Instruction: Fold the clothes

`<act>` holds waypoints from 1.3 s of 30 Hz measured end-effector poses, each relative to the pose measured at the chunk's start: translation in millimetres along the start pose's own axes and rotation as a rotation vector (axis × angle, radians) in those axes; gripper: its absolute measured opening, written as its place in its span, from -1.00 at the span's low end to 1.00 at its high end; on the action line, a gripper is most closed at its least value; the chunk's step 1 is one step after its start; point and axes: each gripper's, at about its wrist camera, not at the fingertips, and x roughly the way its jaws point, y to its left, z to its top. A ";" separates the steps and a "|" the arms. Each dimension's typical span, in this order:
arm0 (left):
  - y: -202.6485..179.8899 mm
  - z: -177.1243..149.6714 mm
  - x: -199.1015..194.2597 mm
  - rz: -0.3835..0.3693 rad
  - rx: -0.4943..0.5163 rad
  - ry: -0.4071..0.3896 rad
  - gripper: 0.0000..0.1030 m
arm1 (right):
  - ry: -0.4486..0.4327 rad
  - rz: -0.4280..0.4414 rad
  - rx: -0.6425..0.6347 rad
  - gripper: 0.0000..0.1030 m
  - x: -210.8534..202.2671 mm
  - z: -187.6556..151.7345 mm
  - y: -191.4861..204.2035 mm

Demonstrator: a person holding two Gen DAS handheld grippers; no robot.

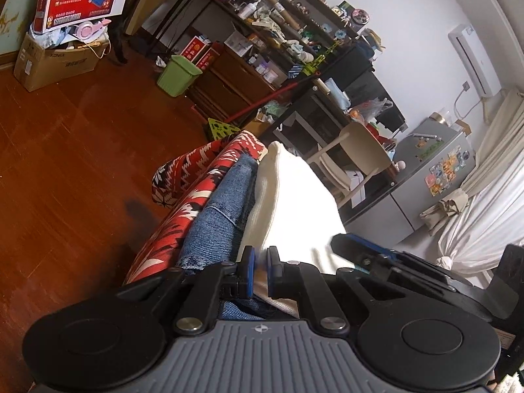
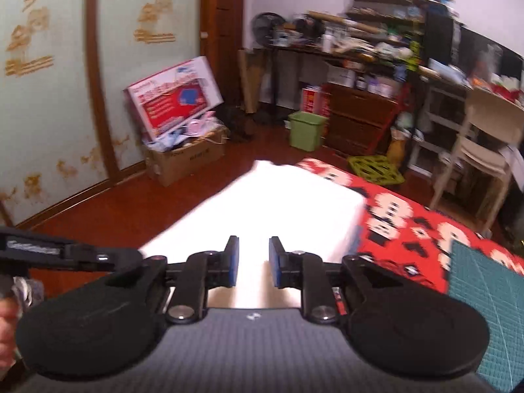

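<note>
From the left wrist camera, the left gripper (image 1: 260, 260) sits low in the frame with its blue-padded jaws drawn almost together, pinching a thin edge of the white garment (image 1: 291, 196). That cloth stretches away from the pads as a bright, folded slab lying on the red patterned cover (image 1: 183, 203). Just beside it, on the floor side, lies a piece of blue denim (image 1: 219, 219), partly tucked under the white cloth. The right gripper (image 1: 357, 249) shows at the right edge of the garment, close by. Beyond are the wooden floor (image 1: 72, 150), a green bin (image 1: 178, 73), cluttered shelves (image 1: 294, 32) and a pale chair (image 1: 357, 157).

From the right wrist camera, which is blurred, the right gripper (image 2: 253, 260) has its jaws a modest gap apart over the near end of the white garment (image 2: 278, 206). The cloth shows in the gap, but the pads do not visibly press on it. The garment runs forward along the edge of the red patterned cover (image 2: 409, 229). The left gripper (image 2: 65, 252) reaches in from the left. A green cutting mat (image 2: 484, 294) lies at the right, and a cardboard box (image 2: 186, 160) stands by the wall.
</note>
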 end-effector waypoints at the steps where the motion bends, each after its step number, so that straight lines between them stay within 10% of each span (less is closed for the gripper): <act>1: 0.2 0.0 0.1 -0.003 -0.001 -0.001 -0.85 | 0.011 0.029 -0.011 -0.74 2.4 0.9 4.5; 29: 12.8 -4.4 1.6 -0.054 -0.055 -0.018 -0.85 | 0.144 -0.001 -0.074 -0.90 107.2 67.4 11.7; 39: 13.3 -4.8 1.4 -0.056 -0.049 -0.019 -0.85 | 0.153 0.044 -0.039 -0.86 82.9 56.4 24.4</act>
